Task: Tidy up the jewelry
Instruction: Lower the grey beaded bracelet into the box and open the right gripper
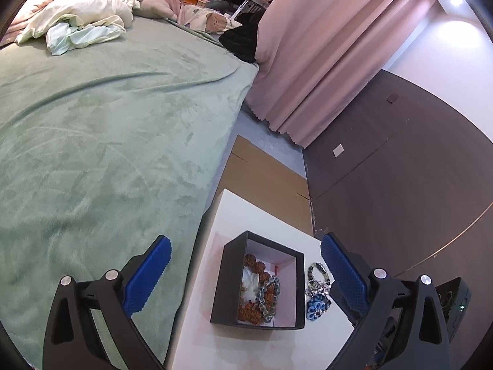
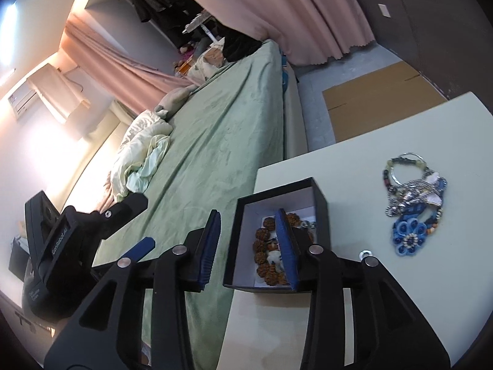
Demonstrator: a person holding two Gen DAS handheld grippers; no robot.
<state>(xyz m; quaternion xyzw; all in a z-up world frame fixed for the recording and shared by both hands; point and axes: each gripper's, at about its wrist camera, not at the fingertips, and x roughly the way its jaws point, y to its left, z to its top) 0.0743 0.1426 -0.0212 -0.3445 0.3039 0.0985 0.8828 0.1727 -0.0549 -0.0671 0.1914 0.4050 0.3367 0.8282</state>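
On the left lies a green bed. Beside it, on the white tabletop, sits a black box with beads inside. More jewelry lies just right of it. Both the left claw and the right claw are spread apart, holding nothing.

Our left claw: black angular frame, silver round screws, blue ribbed finger pads. Our right claw: the same black frame, silver screws, blue ribbed pads. The left unit's black housing carries white lettering.
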